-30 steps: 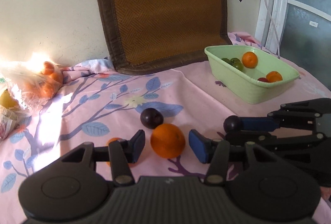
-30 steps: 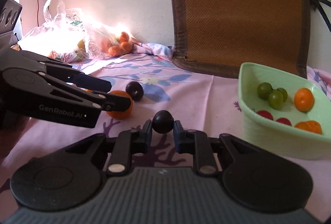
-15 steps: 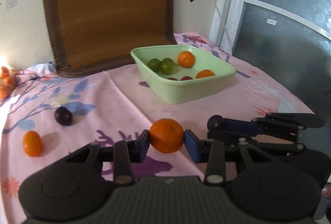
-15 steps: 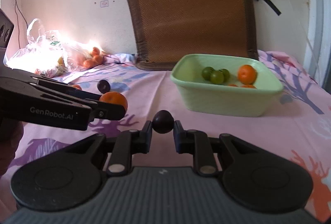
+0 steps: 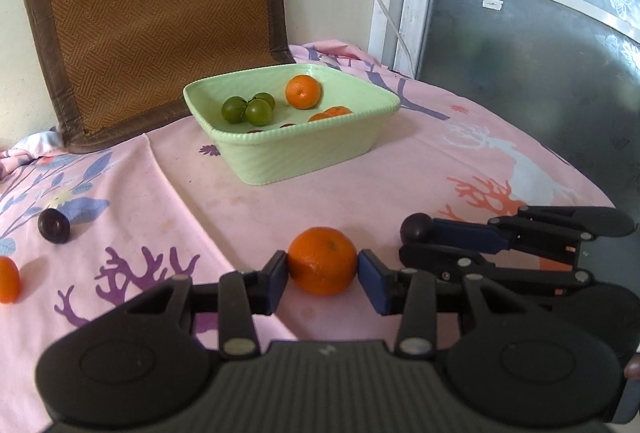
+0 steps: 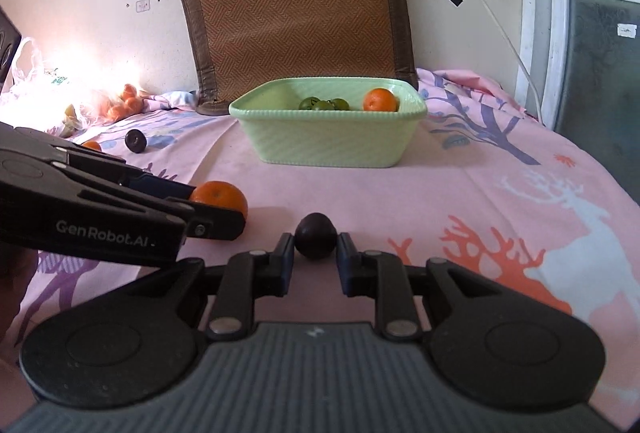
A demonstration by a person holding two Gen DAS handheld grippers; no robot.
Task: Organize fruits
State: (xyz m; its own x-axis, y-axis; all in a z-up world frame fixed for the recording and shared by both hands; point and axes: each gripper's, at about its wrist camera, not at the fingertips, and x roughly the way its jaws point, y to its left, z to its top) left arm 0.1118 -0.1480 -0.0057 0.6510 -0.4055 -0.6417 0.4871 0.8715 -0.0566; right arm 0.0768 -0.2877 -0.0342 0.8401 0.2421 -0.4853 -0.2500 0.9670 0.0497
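we find the left gripper (image 5: pixel 322 275) closed on an orange (image 5: pixel 322 260), both blue pads pressed to its flanks, low in the centre of the left wrist view. its jaws closed and then eased slightly wider within the last moment, the orange between them throughout. we find the right gripper (image 6: pixel 315 253) clamped on a dark plum (image 6: pixel 315 235), held at the pad tips, lower centre of the right wrist view. in the left wrist view that same gripper lies at the lower right, its plum at the tip, just beside the orange.

beyond both grippers, at mid-frame, stands a pale green basin (image 5: pixel 304 153) on a pink printed cloth (image 5: pixel 460 153). we see inside it green fruits (image 5: pixel 248 108), a whole orange (image 5: pixel 303 91) near the far wall, another orange partly hidden behind the near rim, and red fruit barely showing.

at the left edge of the left wrist view a second plum (image 5: pixel 53 225) and a small orange fruit (image 5: pixel 8 280) rest on the cloth, well apart from the basin. a brown woven mat (image 6: pixel 296 9) leans on the wall behind the basin. at the far left of the right wrist view a plastic bag of oranges (image 6: pixel 120 101) sits in glare.
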